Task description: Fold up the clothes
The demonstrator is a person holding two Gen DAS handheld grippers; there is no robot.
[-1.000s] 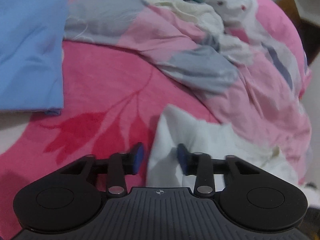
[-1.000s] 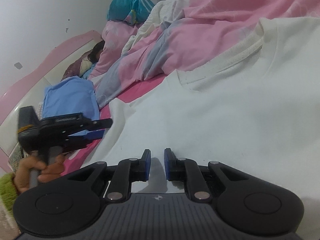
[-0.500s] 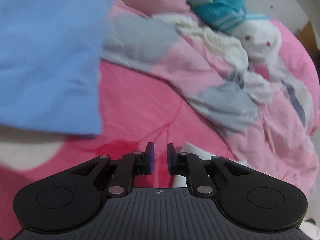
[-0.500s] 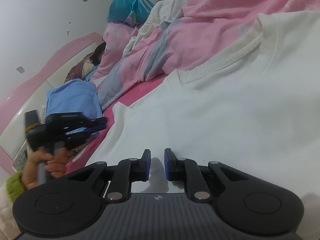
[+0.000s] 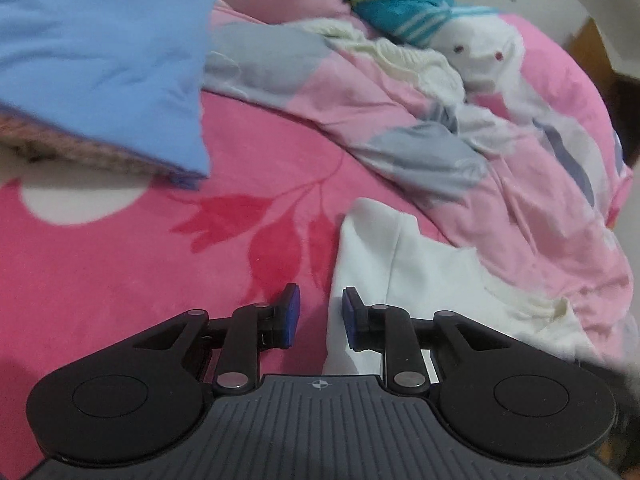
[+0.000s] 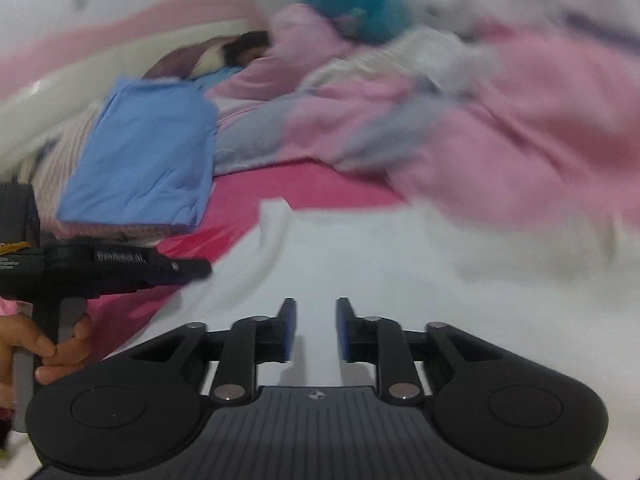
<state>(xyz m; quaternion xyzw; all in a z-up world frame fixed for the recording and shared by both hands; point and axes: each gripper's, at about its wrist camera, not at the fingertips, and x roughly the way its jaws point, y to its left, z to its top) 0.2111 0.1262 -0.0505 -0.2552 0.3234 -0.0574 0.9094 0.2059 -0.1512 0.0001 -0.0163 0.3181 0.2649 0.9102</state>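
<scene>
My left gripper [image 5: 318,316] hangs over the pink floral blanket [image 5: 120,280], jaws parted with nothing between them; they have just been opening again, and the edge of the white garment [image 5: 420,280] runs just beside the right-hand pad without being pinched. My right gripper [image 6: 316,330] sits above the same white garment [image 6: 400,280], jaws also released and just been widening, only bare white cloth showing in the gap below, no pad pressing it. The garment lies spread flat on the blanket, one corner pointing up toward the crumpled pink and grey duvet [image 5: 460,128]. A folded blue garment [image 5: 100,60] rests on a knitted piece at the far left, well apart from the white one. A teal and white plush toy [image 5: 452,28] lies on the duvet at the back. In the right wrist view my hand [image 6: 48,350] grips the left tool's handle; that view is motion-blurred.
</scene>
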